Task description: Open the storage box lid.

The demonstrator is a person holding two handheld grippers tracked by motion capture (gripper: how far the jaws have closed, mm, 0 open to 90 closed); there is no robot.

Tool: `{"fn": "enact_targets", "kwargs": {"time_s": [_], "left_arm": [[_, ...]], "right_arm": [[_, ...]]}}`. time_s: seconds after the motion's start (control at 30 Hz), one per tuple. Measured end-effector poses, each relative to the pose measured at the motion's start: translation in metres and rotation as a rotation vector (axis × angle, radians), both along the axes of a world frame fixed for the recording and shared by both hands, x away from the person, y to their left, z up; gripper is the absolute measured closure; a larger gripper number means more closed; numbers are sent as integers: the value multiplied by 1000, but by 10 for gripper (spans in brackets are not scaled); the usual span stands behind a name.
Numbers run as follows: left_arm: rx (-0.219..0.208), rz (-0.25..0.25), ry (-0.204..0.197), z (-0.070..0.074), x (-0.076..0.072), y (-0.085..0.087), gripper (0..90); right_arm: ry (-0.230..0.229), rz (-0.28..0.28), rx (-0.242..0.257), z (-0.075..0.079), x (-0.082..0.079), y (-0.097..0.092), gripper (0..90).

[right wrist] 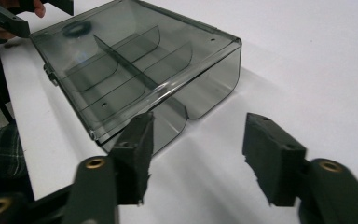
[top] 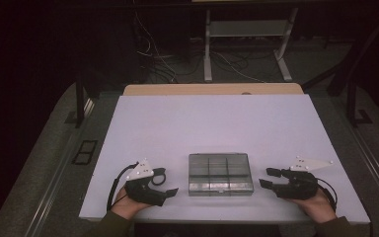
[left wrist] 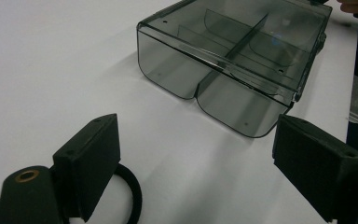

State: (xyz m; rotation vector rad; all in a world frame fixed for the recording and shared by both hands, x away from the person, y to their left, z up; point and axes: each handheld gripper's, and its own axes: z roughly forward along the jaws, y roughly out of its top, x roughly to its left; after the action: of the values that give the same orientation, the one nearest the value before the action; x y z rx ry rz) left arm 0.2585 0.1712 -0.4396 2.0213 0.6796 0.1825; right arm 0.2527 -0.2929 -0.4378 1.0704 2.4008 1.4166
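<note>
We position the left gripper (top: 171, 183) and right gripper (top: 266, 177) either side of the clear compartment box (top: 220, 174), which lies shut on the bench (top: 187, 123). Both jaws stand released, empty. Uneven closing could slide the smooth, light box sideways.

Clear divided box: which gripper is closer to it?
Right gripper, narrowly: its jaws sit just off the clear box's right edge. Left gripper lies off the left edge, slightly farther. Neither touches it.

place: lab or workshop | cues: white work table (top: 217, 128); floor cables (top: 163, 64); metal stand (top: 246, 29); dark surroundings
</note>
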Motion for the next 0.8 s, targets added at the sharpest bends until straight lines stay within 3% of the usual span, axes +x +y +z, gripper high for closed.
{"fn": "enact_targets", "kwargs": {"time_s": [0.3, 0.5, 0.8], "left_arm": [[-13, -49, 10, 1, -6, -4, 376], [-50, -76, 29, 2, -5, -3, 584], [-67, -132, 68, -1, -5, -12, 819]], "right_arm": [[28, 50, 12, 0, -4, -1, 711], [29, 92, -10, -1, -4, 5, 800], [38, 129, -11, -2, -4, 6, 890]]}}
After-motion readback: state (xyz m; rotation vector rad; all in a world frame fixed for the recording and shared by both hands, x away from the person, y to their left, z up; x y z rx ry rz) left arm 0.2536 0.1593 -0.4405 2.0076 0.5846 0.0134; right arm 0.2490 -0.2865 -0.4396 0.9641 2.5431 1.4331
